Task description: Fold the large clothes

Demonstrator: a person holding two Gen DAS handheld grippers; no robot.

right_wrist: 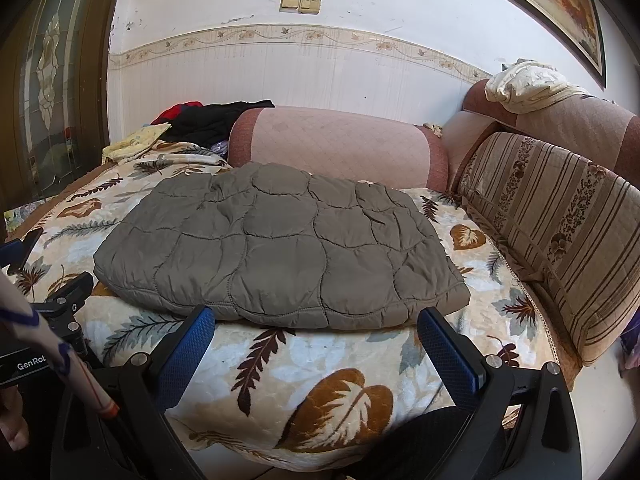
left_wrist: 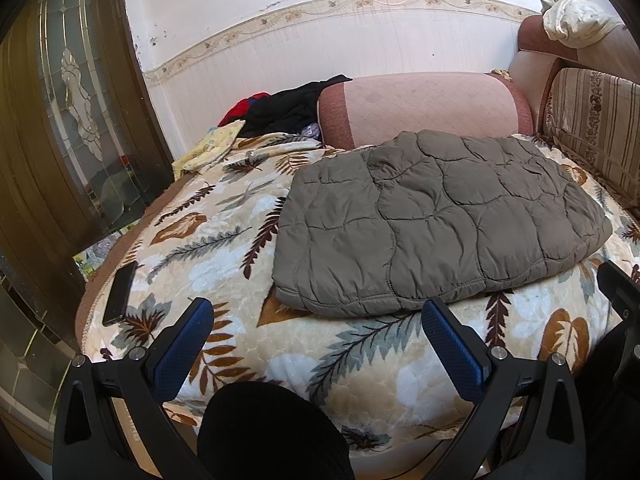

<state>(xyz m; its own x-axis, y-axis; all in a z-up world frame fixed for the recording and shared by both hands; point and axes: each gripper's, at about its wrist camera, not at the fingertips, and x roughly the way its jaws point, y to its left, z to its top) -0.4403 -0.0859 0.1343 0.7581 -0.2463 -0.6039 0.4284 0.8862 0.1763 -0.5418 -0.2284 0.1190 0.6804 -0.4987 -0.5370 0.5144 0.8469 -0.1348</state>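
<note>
Lay folded flat as a grey jacket [left_wrist: 436, 220] mid-blanket [left_wrist: 208, 248], so apparently finished. Hovered short of its near edge, left gripper [left_wrist: 318, 320] and right gripper [right_wrist: 316, 326] both spread, empty.

A folded grey quilted jacket [right_wrist: 280, 248] is laid flat on the leaf-patterned blanket [right_wrist: 340, 380]. The right gripper [right_wrist: 316, 320] is held just before it, blue fingers [right_wrist: 448, 352] spread wide, nothing gripped.

A black garment [left_wrist: 288, 110] lies partly hidden behind the pink bolster [left_wrist: 420, 108].
</note>
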